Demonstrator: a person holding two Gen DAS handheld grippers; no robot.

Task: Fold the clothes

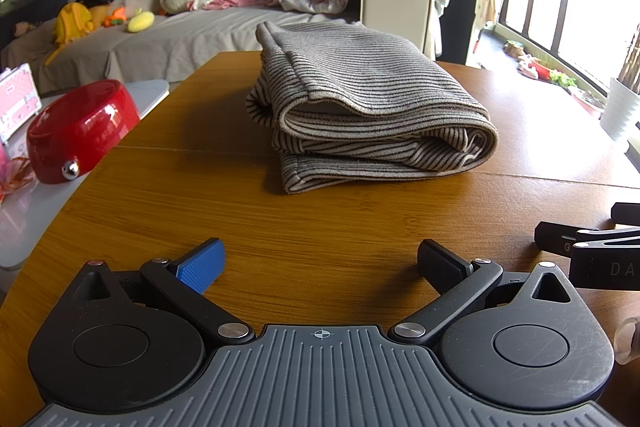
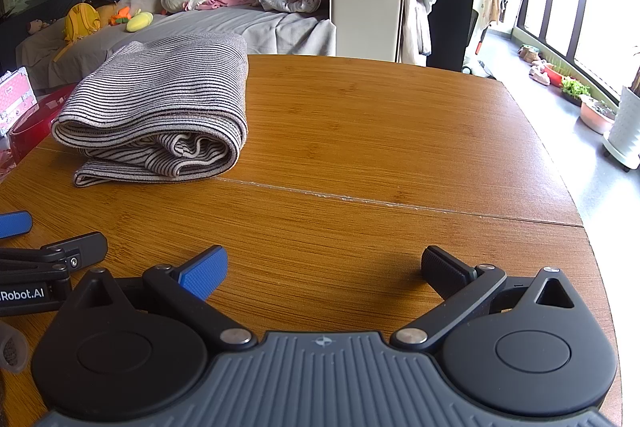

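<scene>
Striped garment [image 1: 368,107] is lying folded on the table [image 1: 320,227], well ahead of both grippers. Left gripper [image 1: 320,263] and right gripper [image 2: 324,267] are hovering spread wide, holding nothing.

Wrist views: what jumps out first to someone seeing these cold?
The folded striped garment sits alone in the middle of the wooden table, stacked in several layers. Both grippers rest low over the near table edge with jaws spread wide and empty: the left gripper faces the garment, and the right gripper has it off to its left. A glossy red bowl stands on a white surface left of the table.
</scene>
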